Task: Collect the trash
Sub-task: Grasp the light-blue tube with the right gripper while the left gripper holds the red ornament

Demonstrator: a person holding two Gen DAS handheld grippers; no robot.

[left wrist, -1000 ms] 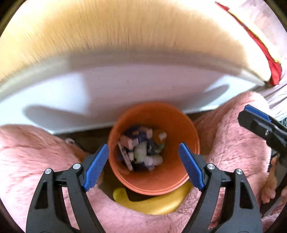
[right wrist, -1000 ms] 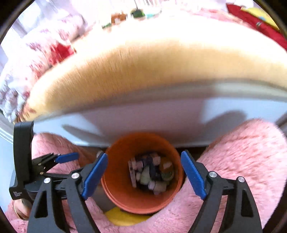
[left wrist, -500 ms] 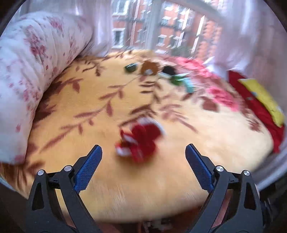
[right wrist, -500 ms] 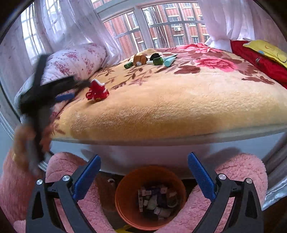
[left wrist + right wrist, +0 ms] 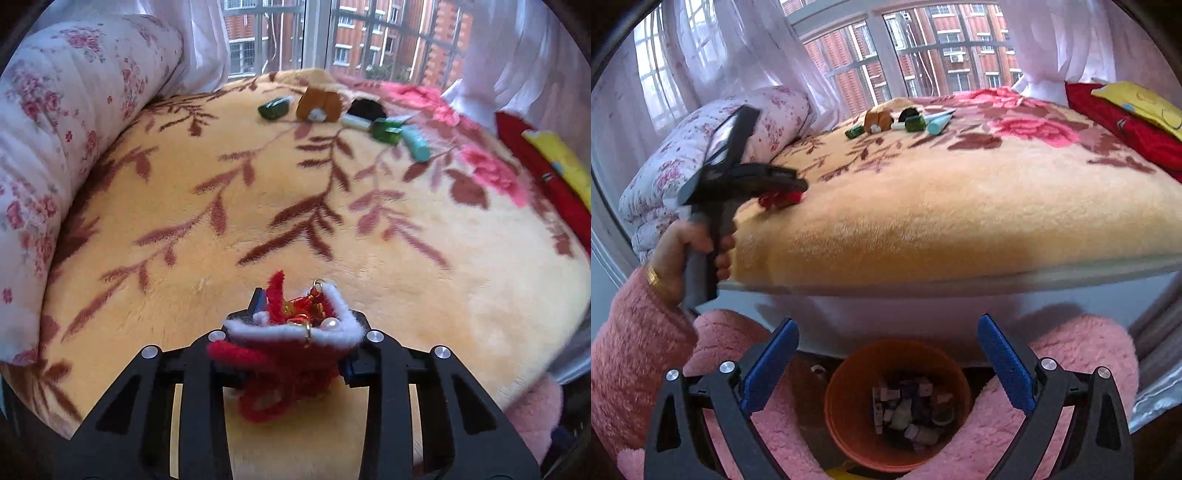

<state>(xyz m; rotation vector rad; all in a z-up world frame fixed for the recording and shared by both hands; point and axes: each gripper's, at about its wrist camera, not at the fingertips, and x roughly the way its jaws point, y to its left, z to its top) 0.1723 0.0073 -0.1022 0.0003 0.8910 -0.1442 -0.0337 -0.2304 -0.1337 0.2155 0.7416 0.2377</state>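
Observation:
My left gripper [image 5: 299, 332] is shut on a red and white fuzzy ornament [image 5: 291, 343] with gold bells, low over the yellow floral blanket [image 5: 258, 206]. In the right wrist view the left gripper [image 5: 792, 188] holds the ornament [image 5: 779, 199] at the bed's left front. My right gripper [image 5: 886, 362] is open and empty above an orange bin [image 5: 846, 413] holding several bits of trash, on the floor under the bed edge. More trash lies far back on the bed: a green wrapper [image 5: 271, 109], a brown plush [image 5: 319, 103], a teal tube [image 5: 415, 142].
A rolled floral quilt [image 5: 55, 147] lines the bed's left side. Red and yellow bedding [image 5: 1126, 122] lies at the right. Pink fuzzy legs [image 5: 1071, 369] flank the bin. A window with sheer curtains [image 5: 905, 55] stands behind the bed.
My left gripper rose from over the bin to the bed, reached the red ornament and shut on it. My right gripper lifted its view and stayed open over the bin.

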